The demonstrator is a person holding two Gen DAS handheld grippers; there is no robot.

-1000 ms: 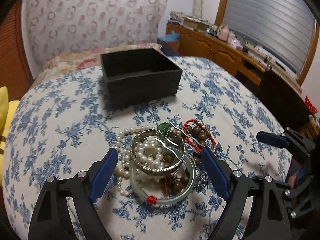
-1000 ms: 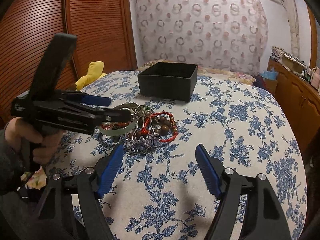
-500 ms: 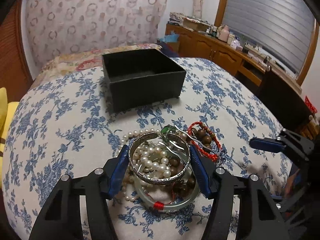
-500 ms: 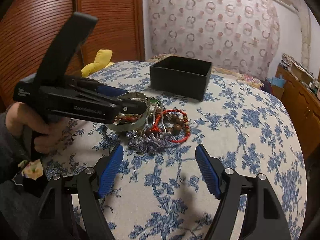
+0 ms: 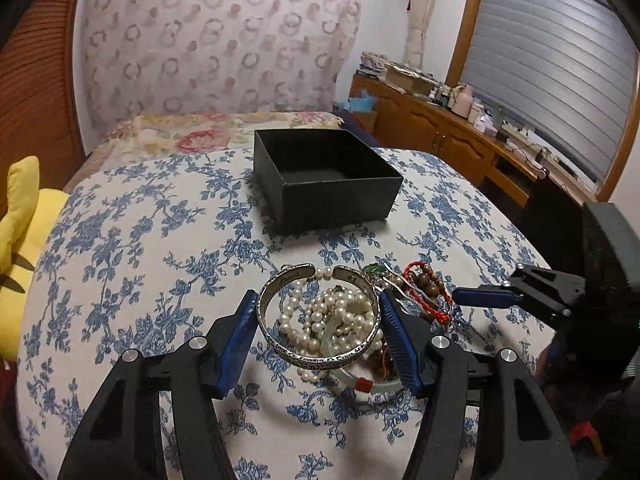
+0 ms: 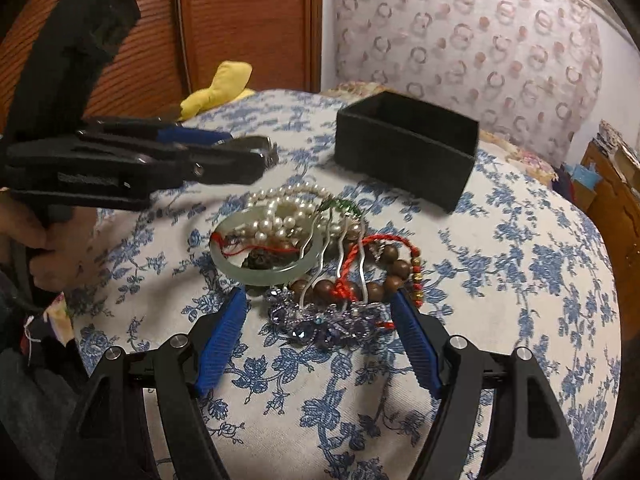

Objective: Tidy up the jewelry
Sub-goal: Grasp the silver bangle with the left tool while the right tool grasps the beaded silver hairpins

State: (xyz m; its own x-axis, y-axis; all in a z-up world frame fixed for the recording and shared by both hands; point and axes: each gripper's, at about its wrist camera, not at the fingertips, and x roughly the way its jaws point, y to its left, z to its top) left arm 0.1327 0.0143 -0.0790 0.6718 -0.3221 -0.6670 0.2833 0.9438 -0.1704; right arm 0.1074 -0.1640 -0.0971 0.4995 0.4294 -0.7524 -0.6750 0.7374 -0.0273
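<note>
My left gripper (image 5: pixel 318 336) is shut on a silver cuff bangle (image 5: pixel 280 350) and holds it lifted above the jewelry pile; the bangle also shows in the right wrist view (image 6: pixel 262 148). The pile holds a pearl necklace (image 6: pixel 280 210), a pale jade bangle (image 6: pixel 260 274), a silver hair comb (image 6: pixel 340 256), a red cord with wooden beads (image 6: pixel 384 264) and a purple beaded piece (image 6: pixel 324 322). My right gripper (image 6: pixel 318 334) is open, its fingers either side of the purple piece. An open black box (image 5: pixel 326 178) stands behind the pile; it also shows in the right wrist view (image 6: pixel 404 152).
The surface is a blue-flowered cloth (image 5: pixel 120 240). A yellow cushion (image 5: pixel 20 232) lies at the left edge. A wooden sideboard (image 5: pixel 448 136) with clutter stands at the right. A patterned headboard (image 5: pixel 216 40) is behind.
My left gripper has closed on the silver bangle and lifted it off the pile. My right gripper has moved forward to the pile, still open.
</note>
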